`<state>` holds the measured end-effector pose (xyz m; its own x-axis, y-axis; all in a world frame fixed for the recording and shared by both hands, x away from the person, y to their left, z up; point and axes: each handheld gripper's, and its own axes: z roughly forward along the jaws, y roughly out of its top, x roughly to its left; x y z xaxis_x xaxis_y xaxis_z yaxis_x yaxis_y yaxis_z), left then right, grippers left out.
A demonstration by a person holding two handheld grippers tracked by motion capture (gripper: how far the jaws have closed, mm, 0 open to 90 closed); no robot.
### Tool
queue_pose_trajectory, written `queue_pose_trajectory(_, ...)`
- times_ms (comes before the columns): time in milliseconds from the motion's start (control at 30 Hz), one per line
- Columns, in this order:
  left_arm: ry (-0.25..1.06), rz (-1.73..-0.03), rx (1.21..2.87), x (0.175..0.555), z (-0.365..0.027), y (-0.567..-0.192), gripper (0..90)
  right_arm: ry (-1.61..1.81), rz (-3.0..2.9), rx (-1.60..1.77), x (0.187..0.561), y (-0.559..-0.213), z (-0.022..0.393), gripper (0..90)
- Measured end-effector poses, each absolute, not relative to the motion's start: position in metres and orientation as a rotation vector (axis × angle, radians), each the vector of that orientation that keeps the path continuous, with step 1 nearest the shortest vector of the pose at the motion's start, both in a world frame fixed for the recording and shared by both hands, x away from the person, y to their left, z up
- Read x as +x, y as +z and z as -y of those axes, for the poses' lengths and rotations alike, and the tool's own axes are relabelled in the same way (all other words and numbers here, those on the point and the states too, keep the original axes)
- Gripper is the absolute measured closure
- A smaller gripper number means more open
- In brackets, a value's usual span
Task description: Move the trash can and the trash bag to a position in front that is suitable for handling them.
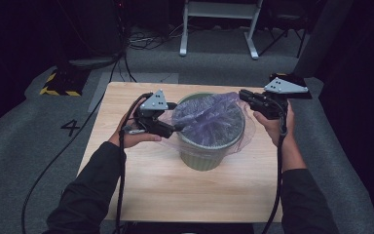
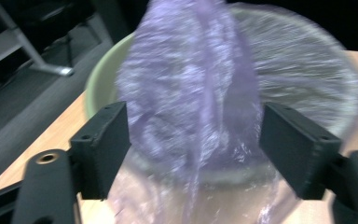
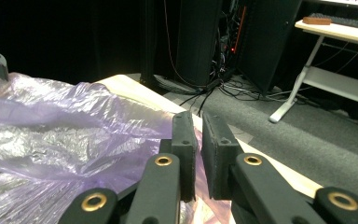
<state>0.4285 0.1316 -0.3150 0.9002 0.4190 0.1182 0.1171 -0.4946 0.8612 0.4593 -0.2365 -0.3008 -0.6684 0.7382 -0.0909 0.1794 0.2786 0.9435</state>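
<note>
Lining a pale green round plastic bin [image 1: 208,155] with a thin translucent purple plastic bag [image 1: 209,117] looks like the job in hand. Bin stands near the middle of the light wooden bench [image 1: 141,185], upright. Bag is draped over the bin mouth, bunched and ridged across the top, with a loose skirt spilling over the rim on the near-left and right sides; not seated evenly yet.

Left tool [image 1: 173,127] sits at the bin's left rim, jaws well apart; in the left gripper view a hanging fold of the bag [image 2: 191,107] runs between the jaws, pads not pressing it, so no grip there. Right tool [image 1: 247,96] is at the far-right rim, jaws almost together with a thin slit between them; the right gripper view shows the bag film [image 3: 60,135] low and to the left of the jaws, and I can't tell whether any film is pinched at their base.

Risks, as a judgement:
- Left jaws closing on too little film, or on the bin rim as well, would slip or tear the thin plastic.
- If the right side holds nothing, pulling left drags the whole bag off the bin.
- Hard sideways pull could tip or slide the light bin across the bench.
- Bunched ridge may stay trapped on top rather than dropping inside.

Beyond the bench: grey carpet floor [image 1: 29,146], white desk frame [image 1: 219,29].
</note>
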Motion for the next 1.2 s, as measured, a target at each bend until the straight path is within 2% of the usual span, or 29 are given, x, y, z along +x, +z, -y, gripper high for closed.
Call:
queue_pose_trajectory(133, 0.409, -0.411, 2.078, 0.433, -0.134, -0.316, 40.3, 1.395, -2.025, 0.844, 0.461, -0.301, 0.239, 85.3)
queue_pose_trajectory(200, 0.433, -0.449, 2.063, 0.437, -0.135, -0.316, 41.5, 1.389, -2.028, 0.845, 0.461, -0.301, 0.24, 85.9)
queue_pose_trajectory(367, 0.478, -0.492, 2.004, 0.449, -0.139, -0.319, 62.2, 1.376, -2.041, 0.853, 0.466, -0.303, 0.238, 87.0)
queue_pose_trajectory(667, 0.441, -0.635, 1.913, 0.483, -0.147, -0.342, 87.9, 1.337, -2.086, 0.916, 0.495, -0.324, 0.235, 87.0)
queue_pose_trajectory(1067, 0.312, -0.806, 1.832, 0.515, -0.152, -0.378, 89.8, 1.271, -2.124, 0.945, 0.52, -0.349, 0.229, 89.5)
queue_pose_trajectory(1200, 0.297, -0.828, 1.874, 0.519, -0.148, -0.392, 89.7, 1.309, -2.128, 0.977, 0.523, -0.357, 0.234, 89.8)
